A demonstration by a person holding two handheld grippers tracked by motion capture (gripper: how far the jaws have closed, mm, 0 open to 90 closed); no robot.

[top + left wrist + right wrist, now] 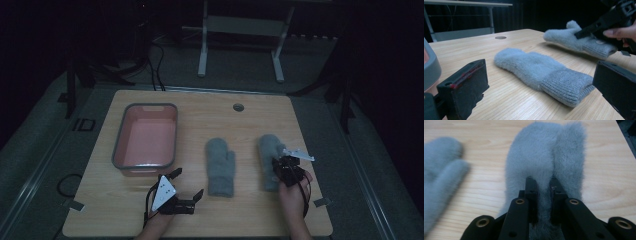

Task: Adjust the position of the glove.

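Pinching the right mitten [270, 157] with the right gripper [543, 192]

We see its jaws nearly closed on a fold of fleece near the cuff, at the table's [200, 220] near right, likely to lift it. The left gripper [186, 184] waits, jaws wide and empty, beside the left mitten [220, 167]; pink bin [119, 150] stands far left.

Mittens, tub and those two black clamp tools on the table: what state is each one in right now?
Right mitten: pinched near its cuff, its cuff end raised off the table.
Left mitten: flat on the table, untouched.
Pink tub: upright, nothing inside.
Right gripper: shut on the right mitten, fabric bunched between its jaws.
Left gripper: open, nothing between its jaws, low over the table near the tub.
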